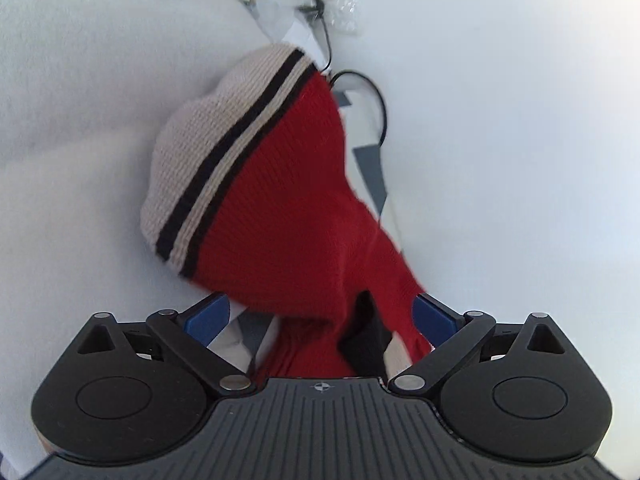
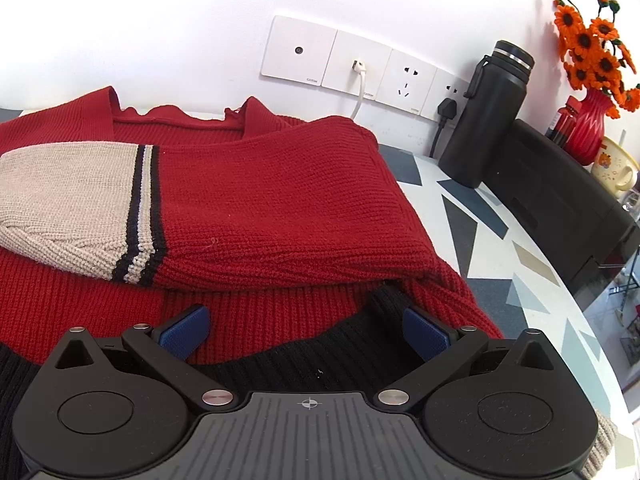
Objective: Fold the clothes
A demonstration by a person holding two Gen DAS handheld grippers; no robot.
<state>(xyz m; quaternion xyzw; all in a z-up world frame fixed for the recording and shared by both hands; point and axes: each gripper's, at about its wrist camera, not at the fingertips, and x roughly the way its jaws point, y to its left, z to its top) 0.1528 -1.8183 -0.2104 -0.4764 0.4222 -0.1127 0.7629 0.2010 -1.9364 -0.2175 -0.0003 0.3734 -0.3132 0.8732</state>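
Note:
A red knit sweater (image 2: 280,200) with beige cuffs and black stripes lies on the patterned table (image 2: 472,216), one sleeve folded across its body, beige cuff (image 2: 64,200) to the left. My right gripper (image 2: 306,330) is open, low over the sweater's red and black hem, fingers apart on either side of it. In the left wrist view a red sleeve (image 1: 280,208) with a beige, black-striped cuff (image 1: 200,152) stretches away from my left gripper (image 1: 322,316). Its blue pads (image 1: 208,316) stand wide apart with the knit between them, not pinched.
A black bottle (image 2: 488,116), a black box (image 2: 560,200), a red vase of orange flowers (image 2: 588,80) and a cup stand at the table's right back. Wall sockets with plugged cables (image 2: 360,76) are behind the sweater. Black cables (image 1: 360,92) lie beyond the sleeve.

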